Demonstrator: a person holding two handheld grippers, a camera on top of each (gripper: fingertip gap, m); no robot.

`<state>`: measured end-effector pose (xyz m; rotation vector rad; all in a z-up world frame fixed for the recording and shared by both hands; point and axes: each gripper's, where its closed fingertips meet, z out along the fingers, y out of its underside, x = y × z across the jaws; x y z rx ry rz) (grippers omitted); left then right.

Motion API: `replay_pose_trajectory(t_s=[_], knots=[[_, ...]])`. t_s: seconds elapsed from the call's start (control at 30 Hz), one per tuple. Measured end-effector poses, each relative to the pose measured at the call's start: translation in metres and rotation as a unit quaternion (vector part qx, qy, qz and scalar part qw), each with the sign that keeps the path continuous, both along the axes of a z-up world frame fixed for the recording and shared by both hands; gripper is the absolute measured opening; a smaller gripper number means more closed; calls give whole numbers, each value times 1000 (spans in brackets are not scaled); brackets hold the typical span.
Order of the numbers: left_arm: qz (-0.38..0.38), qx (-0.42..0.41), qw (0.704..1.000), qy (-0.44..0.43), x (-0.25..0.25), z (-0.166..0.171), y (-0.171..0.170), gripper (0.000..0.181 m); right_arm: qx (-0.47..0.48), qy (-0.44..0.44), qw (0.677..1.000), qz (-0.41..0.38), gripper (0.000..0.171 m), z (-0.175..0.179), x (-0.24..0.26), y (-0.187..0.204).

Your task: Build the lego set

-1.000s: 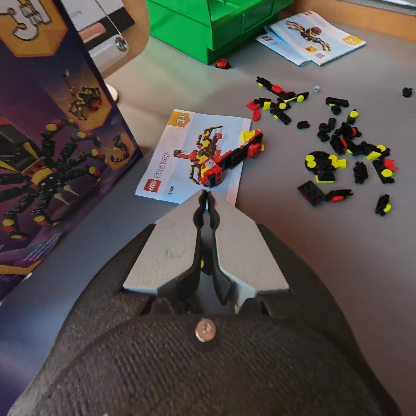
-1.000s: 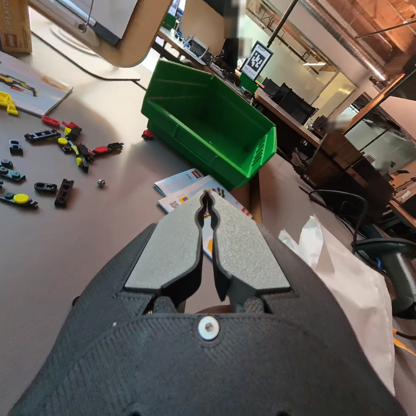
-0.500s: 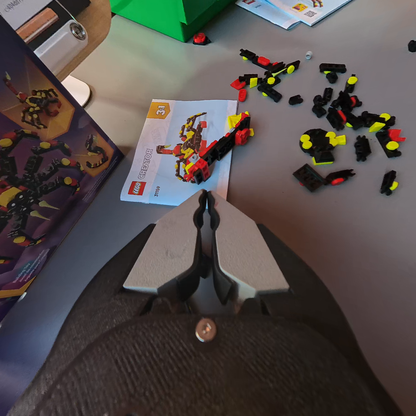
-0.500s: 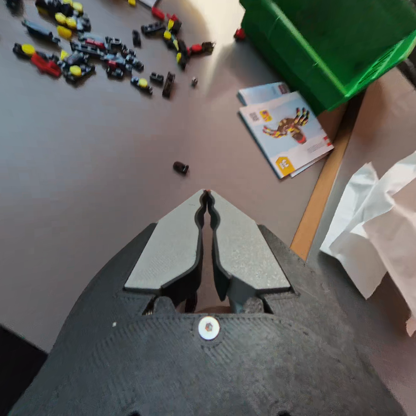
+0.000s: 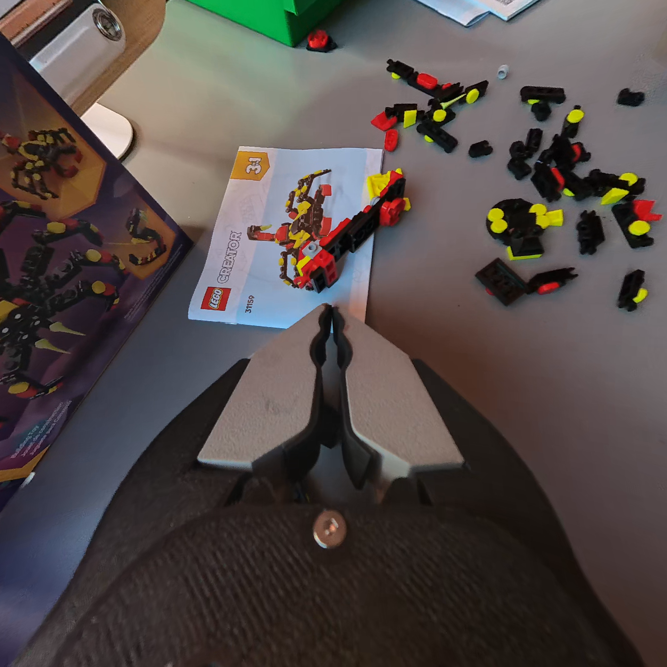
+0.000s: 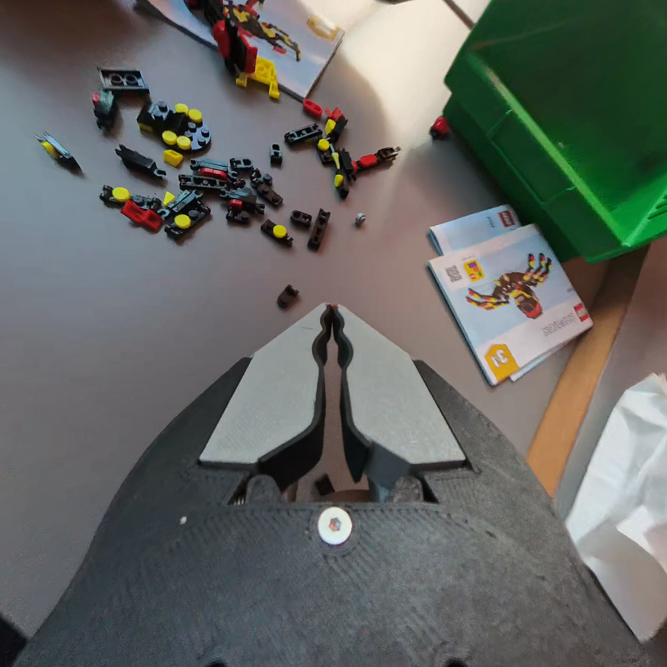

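Left wrist view: the left gripper (image 5: 330,311), its jaws pressed together and empty, hovers over the grey table (image 5: 469,379); just ahead of the jaws, a partly built red, black and yellow brick model (image 5: 352,231) lies on a pale blue instruction booklet (image 5: 260,231), likely kept there for reference. Right wrist view: the right gripper (image 6: 331,309), jaws likewise closed on nothing, points down, with one small stray black brick (image 6: 287,296) just ahead-left and scattered black, red and yellow loose bricks (image 6: 223,180) farther ahead, seemingly spread out for easy picking.
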<state>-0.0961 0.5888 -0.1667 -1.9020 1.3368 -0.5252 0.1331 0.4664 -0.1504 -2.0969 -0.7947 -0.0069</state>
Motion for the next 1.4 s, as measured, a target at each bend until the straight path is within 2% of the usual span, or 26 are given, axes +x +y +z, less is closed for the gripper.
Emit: replay_pose_trajectory(t_s=[0.2, 0.37, 0.47, 0.53, 0.77, 0.83, 0.97, 1.07, 1.17, 1.27, 1.4], knots=[[-26, 6, 1000, -10, 2, 3, -3, 0, -3, 6, 1000, -24, 0, 34, 60, -60], [-38, -4, 999, 4, 3, -2, 0, 0, -63, -16, 998, -24, 0, -1, 65, -86], [-37, -1, 999, -9, 3, 2, 0, 0, -94, -28, 995, -16, 0, -27, 56, -76], [-35, 3, 999, -15, 2, 5, 1, 0, -76, 3, 997, -11, 0, -26, 39, -56], [-36, -14, 999, 6, 3, -3, 1, 0, -48, 10, 999, 5, 0, -27, -6, 31], [-32, -10, 999, -4, 2, 0, 2, 0, -26, 5, 1000, -5, 0, -12, -6, 44], [-34, -27, 999, -24, 2, 4, 2, 0, 19, 44, 999, -16, 0, 28, 7, 31], [-44, -57, 996, -53, 3, 10, 0, 0, -60, 39, 997, -19, 0, 10, 23, -5], [-33, -73, 990, -114, -1, 25, 5, 0, -87, -28, 995, -26, 0, -13, 36, -32], [-2, -71, 979, -193, -11, 47, 16, 0, -70, -71, 995, -18, 0, -27, 32, -26], [22, -35, 973, -226, -18, 59, 21, 0, -48, -8, 999, 15, 0, -27, -16, 5]])
